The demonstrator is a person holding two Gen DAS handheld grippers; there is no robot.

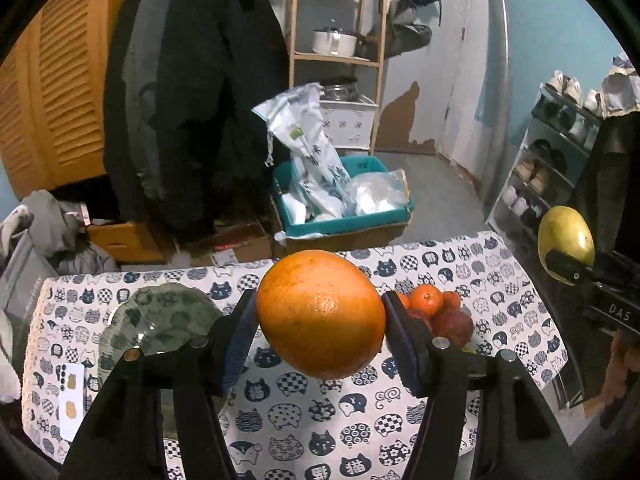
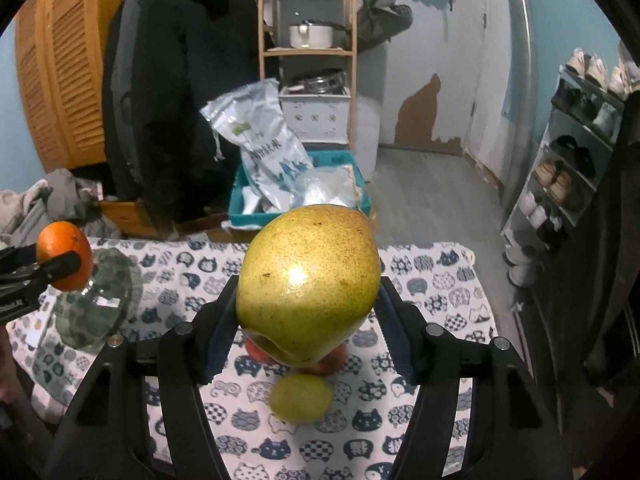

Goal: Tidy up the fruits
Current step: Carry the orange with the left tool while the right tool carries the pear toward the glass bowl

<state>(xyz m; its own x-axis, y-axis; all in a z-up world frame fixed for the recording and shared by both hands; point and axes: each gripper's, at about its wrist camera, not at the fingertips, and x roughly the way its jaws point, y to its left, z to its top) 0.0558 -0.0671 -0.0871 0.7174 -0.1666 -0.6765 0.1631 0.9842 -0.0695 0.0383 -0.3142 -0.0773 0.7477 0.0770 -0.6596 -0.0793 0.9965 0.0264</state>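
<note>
My left gripper (image 1: 320, 316) is shut on a large orange (image 1: 320, 312), held above the cat-print tablecloth (image 1: 304, 420). My right gripper (image 2: 308, 312) is shut on a yellow-green pear (image 2: 308, 284), also held above the cloth. In the left wrist view the pear (image 1: 566, 244) and right gripper show at the far right. In the right wrist view the orange (image 2: 64, 254) shows at the far left. A pile of small oranges and red fruits (image 1: 440, 312) lies on the cloth behind the orange. A second pear (image 2: 301, 398) and red fruit (image 2: 328, 364) lie under the held pear.
A grey-green glass plate (image 1: 160, 320) sits on the left of the table, also in the right wrist view (image 2: 100, 300). A white card (image 1: 72, 404) lies near the left edge. Beyond the table are a teal bin (image 1: 340, 196), hanging coats and a shoe rack (image 1: 552, 160).
</note>
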